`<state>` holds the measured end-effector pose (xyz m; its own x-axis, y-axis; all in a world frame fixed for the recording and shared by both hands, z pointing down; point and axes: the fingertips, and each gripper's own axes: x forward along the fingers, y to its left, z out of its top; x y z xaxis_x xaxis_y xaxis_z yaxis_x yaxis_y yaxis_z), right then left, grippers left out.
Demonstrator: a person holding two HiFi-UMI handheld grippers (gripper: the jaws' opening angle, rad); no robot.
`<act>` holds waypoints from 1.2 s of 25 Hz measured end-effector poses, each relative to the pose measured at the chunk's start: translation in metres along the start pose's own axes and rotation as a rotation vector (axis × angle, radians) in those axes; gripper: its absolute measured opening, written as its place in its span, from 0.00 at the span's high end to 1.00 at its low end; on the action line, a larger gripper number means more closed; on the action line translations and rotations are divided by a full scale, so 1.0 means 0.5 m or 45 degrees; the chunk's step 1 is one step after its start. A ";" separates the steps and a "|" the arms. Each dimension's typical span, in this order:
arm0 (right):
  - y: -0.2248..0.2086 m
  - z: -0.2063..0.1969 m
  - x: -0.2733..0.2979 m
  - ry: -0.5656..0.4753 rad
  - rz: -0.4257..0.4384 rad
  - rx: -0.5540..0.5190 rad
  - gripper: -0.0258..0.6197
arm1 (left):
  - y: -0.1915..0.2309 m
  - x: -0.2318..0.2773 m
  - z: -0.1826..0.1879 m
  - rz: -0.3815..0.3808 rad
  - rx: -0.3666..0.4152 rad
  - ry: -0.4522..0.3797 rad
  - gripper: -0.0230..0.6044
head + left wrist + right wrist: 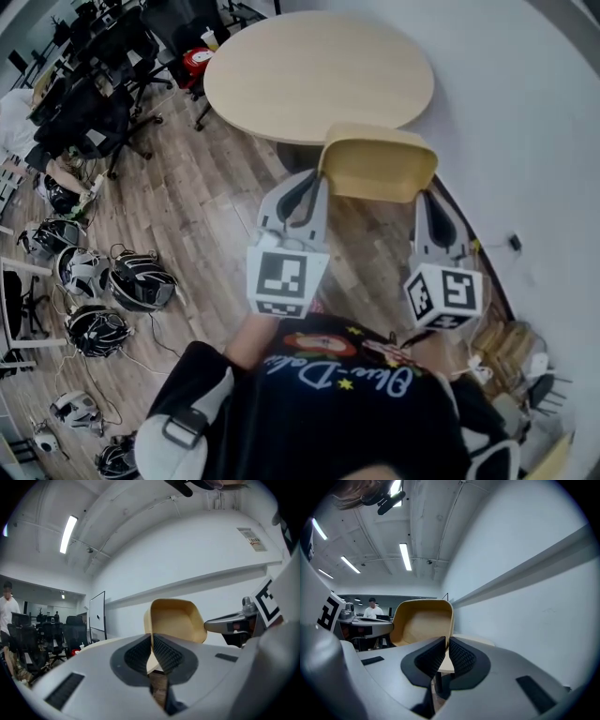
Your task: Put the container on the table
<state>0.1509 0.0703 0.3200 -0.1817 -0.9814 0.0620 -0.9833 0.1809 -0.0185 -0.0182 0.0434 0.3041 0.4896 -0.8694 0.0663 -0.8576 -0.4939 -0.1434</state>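
A tan, shallow container (380, 164) hangs in the air just short of the round wooden table (319, 70), over the table's near edge. My left gripper (317, 186) is shut on its left rim and my right gripper (425, 199) is shut on its right rim. In the left gripper view the container (176, 620) stands tilted up past the closed jaws of the left gripper (152, 645), with the right gripper (234, 625) beyond it. The right gripper view shows the container (419, 623) pinched by the right gripper (444, 649), the table (474, 642) beyond.
Black office chairs (103, 103) stand at the upper left. Several helmets (112, 281) lie on the wood floor at left. A white wall (534, 141) runs close on the right, boxes (511, 352) at its foot. A person in white (372, 610) stands far off.
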 end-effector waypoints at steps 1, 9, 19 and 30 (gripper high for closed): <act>0.003 0.006 0.015 0.001 -0.006 0.000 0.92 | 0.013 0.010 0.003 -0.005 -0.004 -0.001 0.94; 0.030 0.032 0.125 0.006 -0.023 -0.035 0.92 | 0.105 0.084 0.002 -0.044 -0.038 -0.011 0.94; 0.054 0.019 0.218 0.035 -0.031 -0.032 0.92 | 0.180 0.142 -0.030 -0.064 -0.073 0.006 0.94; -0.001 0.010 0.339 0.052 0.063 -0.003 0.92 | 0.202 0.245 -0.041 0.016 -0.081 0.045 0.94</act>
<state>0.1208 -0.0965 0.3256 -0.2299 -0.9679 0.1016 -0.9732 0.2290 -0.0205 -0.0482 -0.1133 0.3182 0.4742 -0.8748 0.0996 -0.8723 -0.4821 -0.0812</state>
